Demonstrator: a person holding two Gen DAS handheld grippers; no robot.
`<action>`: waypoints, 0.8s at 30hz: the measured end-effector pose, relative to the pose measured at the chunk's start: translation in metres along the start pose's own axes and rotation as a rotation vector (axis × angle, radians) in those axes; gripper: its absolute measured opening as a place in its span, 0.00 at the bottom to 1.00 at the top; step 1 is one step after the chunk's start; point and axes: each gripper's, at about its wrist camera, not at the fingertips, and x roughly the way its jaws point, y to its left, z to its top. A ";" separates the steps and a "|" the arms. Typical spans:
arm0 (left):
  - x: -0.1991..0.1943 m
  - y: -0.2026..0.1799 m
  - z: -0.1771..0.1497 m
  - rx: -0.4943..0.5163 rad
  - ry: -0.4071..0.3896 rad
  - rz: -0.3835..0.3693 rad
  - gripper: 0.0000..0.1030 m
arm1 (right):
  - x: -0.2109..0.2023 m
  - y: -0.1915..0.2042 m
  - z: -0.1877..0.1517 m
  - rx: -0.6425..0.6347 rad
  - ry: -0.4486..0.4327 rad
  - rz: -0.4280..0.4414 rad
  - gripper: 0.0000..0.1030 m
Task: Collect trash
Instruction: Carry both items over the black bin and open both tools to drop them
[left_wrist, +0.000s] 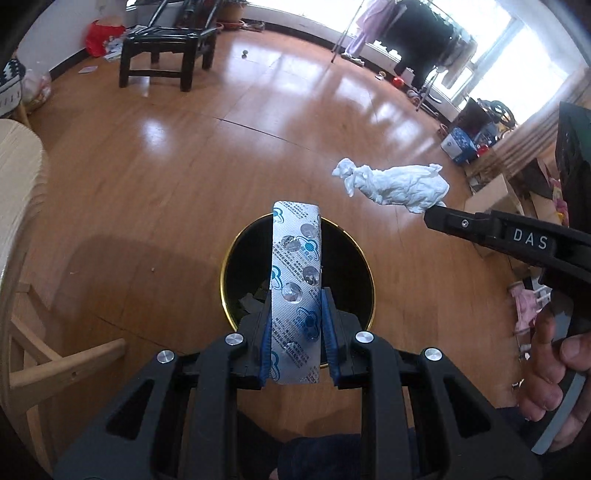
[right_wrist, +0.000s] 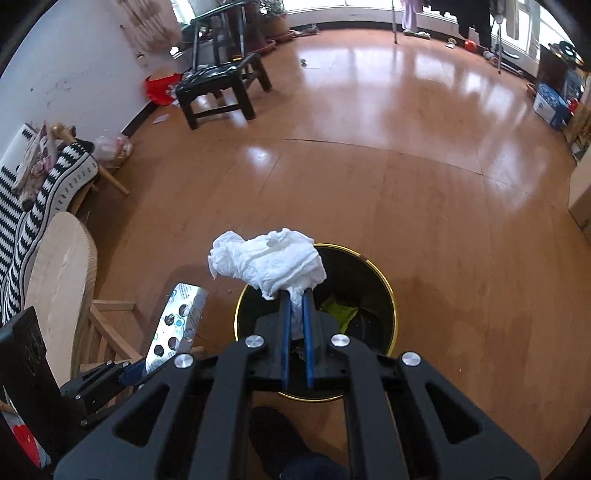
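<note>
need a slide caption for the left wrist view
Left gripper holds a silver blister pack over the gold-rimmed black bin; right gripper brings crumpled white tissue.

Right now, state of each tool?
Left tool: closed on the pill strip, over the bin.
Right tool: closed on the crumpled tissue.

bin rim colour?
Gold rim on a black bin, clearest in the right wrist view.

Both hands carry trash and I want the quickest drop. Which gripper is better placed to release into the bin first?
Left: its blister pack hangs over the black bin, while the right's tissue sits off beyond the rim.
</note>
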 end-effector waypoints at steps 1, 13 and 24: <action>0.001 -0.001 0.002 0.002 0.003 -0.004 0.22 | 0.000 -0.001 -0.001 0.002 0.001 -0.002 0.07; 0.015 -0.013 0.006 0.021 0.034 0.001 0.63 | -0.002 -0.002 0.000 0.029 0.018 0.009 0.08; 0.000 -0.003 0.006 -0.013 0.000 0.013 0.78 | -0.013 0.001 0.005 0.037 -0.029 0.011 0.70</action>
